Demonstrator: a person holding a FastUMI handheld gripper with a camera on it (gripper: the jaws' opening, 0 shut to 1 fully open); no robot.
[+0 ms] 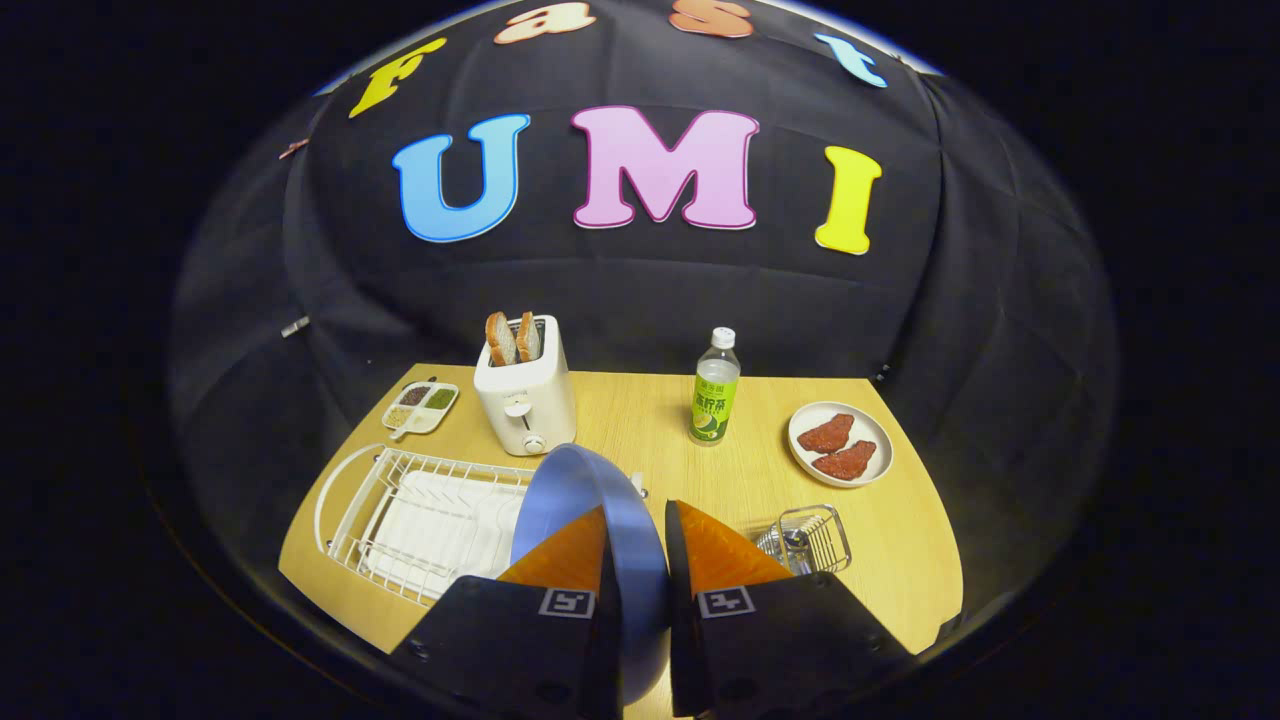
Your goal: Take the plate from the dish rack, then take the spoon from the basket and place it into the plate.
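Gripper [637, 535]: clenched on the plate — both fingers press its rim, one on each face, held above the table's near side.
Plate [590, 500]: blue, round, smooth and glossy, carried on edge and nearly upright; its rim runs between the fingers, and its hollow face turns toward 9 o'clock, its top reaching toward the toaster.
Dish rack [420, 515]: white wire over a white tray, at 9 o'clock from the fingers, its long side slanting along the table's near-left edge; the slots that show hold nothing.
Basket [812, 538]: small wire basket at 3 o'clock, just beside the right finger.
Spoon [795, 543]: metal, lying inside the basket — only its bowl is plain to see.
Toaster [525, 395]: white, two bread slices standing in it, at 11 o'clock beyond the plate.
Bottle [714, 390]: clear with a green label and white cap, upright at 1 o'clock, well apart from the fingers.
Meat dish [840, 443]: white, two reddish pieces on it, at 2 o'clock near the table's right edge.
Seasoning tray [420, 407]: white, divided, at 10 o'clock by the far-left corner.
Table [650, 420]: light wood; bare board lies between toaster and bottle, and between bottle, basket and fingers; its right edge curves just past the basket.
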